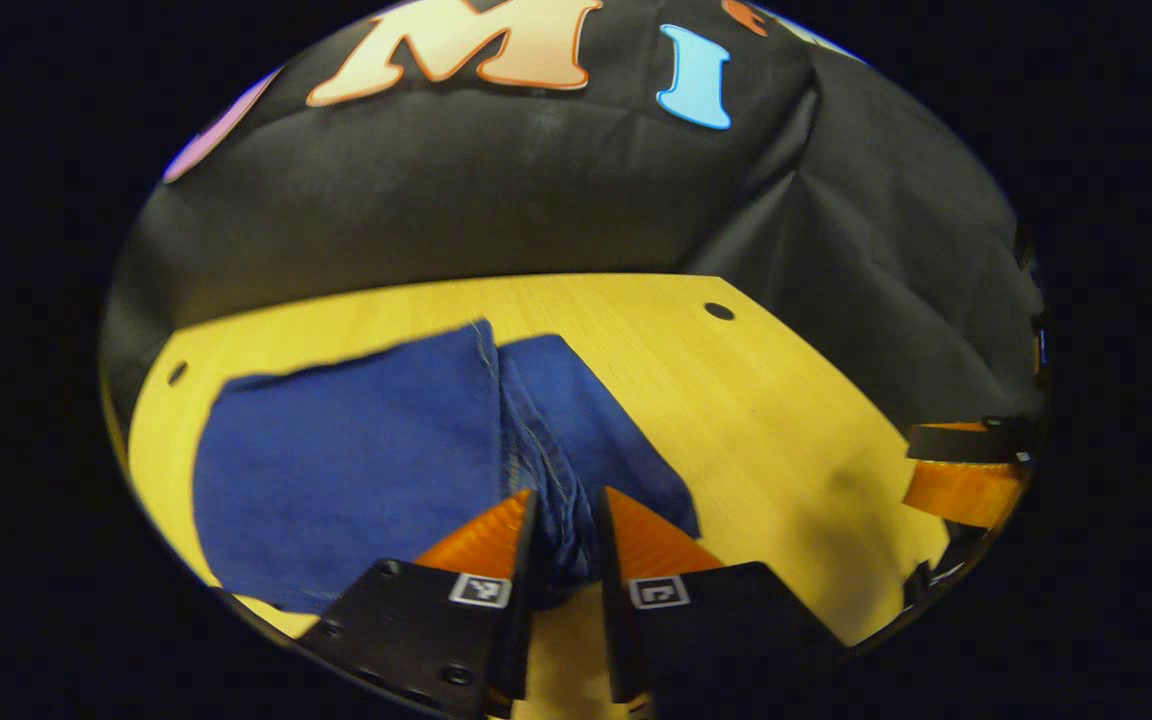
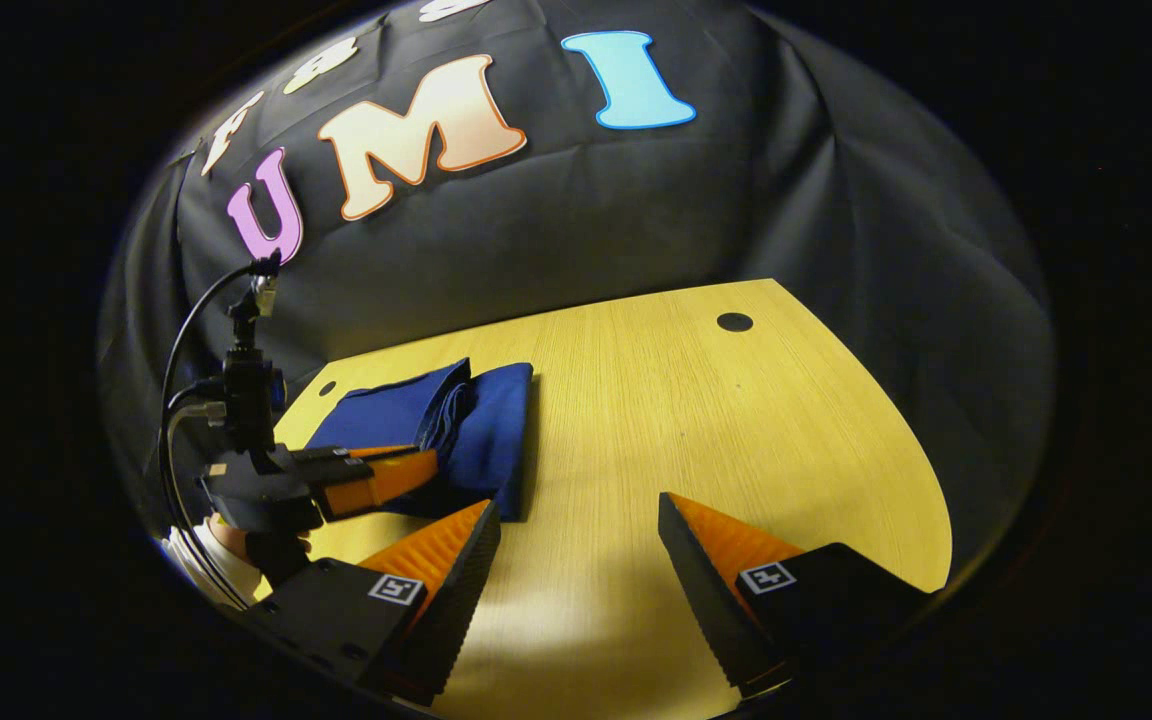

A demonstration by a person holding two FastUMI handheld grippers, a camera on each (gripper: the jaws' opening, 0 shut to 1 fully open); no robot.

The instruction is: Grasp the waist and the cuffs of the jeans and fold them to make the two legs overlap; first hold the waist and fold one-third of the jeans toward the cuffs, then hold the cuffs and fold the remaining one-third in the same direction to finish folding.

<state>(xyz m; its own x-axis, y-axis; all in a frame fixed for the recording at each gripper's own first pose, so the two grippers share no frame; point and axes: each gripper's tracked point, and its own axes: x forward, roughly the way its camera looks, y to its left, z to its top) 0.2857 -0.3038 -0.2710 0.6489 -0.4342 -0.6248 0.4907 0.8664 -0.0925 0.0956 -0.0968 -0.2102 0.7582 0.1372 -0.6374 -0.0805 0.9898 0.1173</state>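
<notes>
**Wooden tabletop, jeans pinched by one gripper**

Nearest, the left gripper (image 1: 564,510) is clamped on a bunched edge of the blue denim jeans (image 1: 356,470). Beside it, the right gripper (image 2: 576,520) hangs with fingers apart above the bare yellow wooden tabletop (image 2: 696,400). Farther back, the folded jeans reach toward the tabletop's far left corner.

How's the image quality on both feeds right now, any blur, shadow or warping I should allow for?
Left gripper view: jeans slightly soft, likely motion blur; a soft shadow darkens the table. Right gripper view: sharper; a bright patch lies on the table between the right gripper fingers. Both: fisheye bows the table edges.
</notes>
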